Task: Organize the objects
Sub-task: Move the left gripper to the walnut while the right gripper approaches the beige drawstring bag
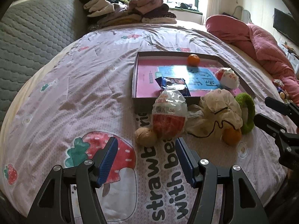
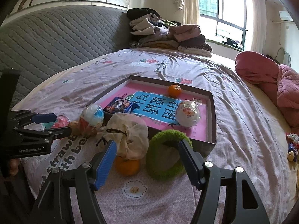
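1. My left gripper (image 1: 146, 147) was open above the bedsheet (image 1: 74, 93), and nothing was between its blue pads (image 1: 108, 160).
2. Just ahead of its fingertips lay a walnut (image 1: 146, 136), which touched a wrapped egg-shaped toy (image 1: 169, 113) with a red lower half.
3. My right gripper (image 2: 147, 151) was also open and held nothing; its jaws stood wide apart.
4. Between the right fingers, a little further ahead, I saw an orange (image 2: 127, 166) on the sheet, with a cream drawstring pouch (image 2: 129, 132) that rested on top of it.
5. A fluffy green ring (image 2: 166, 156) lay just beside the orange, and its far side was against the near wall of the shallow box (image 2: 213, 115).
6. The box was on the bed behind these things, with a pink and blue printed sheet on its bottom.
7. Inside it there were a second orange (image 2: 174, 90) near the far wall, another wrapped egg toy (image 2: 188, 113) on the right side, and a dark snack packet (image 2: 119, 107) at the near left corner.
8. Further away on the bed I could see a pile of folded clothes (image 1: 129, 11) near the grey headboard (image 1: 37, 29).
9. A pink quilt (image 1: 261, 43) was bunched at the right side of the bed.
10. Some small wrapped things (image 2: 292, 147) lay on the sheet at the far right, too small for me to tell what they were.
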{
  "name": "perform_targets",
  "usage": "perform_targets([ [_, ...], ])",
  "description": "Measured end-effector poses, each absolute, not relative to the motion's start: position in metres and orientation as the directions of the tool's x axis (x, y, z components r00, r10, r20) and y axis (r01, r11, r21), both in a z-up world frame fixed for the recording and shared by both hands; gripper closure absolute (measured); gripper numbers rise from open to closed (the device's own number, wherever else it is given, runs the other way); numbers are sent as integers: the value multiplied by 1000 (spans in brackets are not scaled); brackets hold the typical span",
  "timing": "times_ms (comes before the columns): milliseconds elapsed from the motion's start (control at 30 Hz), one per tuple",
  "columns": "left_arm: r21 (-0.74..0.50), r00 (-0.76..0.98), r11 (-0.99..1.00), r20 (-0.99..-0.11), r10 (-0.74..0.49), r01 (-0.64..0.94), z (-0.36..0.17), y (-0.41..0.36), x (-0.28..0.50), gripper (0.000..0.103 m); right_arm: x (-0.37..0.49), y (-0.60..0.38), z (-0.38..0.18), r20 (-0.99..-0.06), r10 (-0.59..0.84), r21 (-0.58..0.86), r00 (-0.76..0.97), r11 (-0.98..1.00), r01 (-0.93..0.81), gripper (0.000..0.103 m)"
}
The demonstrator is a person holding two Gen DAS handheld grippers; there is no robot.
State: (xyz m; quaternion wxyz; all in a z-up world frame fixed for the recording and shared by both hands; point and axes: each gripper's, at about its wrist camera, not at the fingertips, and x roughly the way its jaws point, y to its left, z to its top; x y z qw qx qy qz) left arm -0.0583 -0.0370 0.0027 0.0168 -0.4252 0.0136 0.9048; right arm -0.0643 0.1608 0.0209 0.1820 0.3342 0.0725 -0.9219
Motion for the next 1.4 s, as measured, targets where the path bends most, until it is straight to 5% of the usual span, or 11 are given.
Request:
perform_targets([
  [1400, 9, -588, -1000, -809, -4, -6, -29, -46, -83, 38, -72, 110, -10, -676, -238, -163, -697, -875, 457, 35],
])
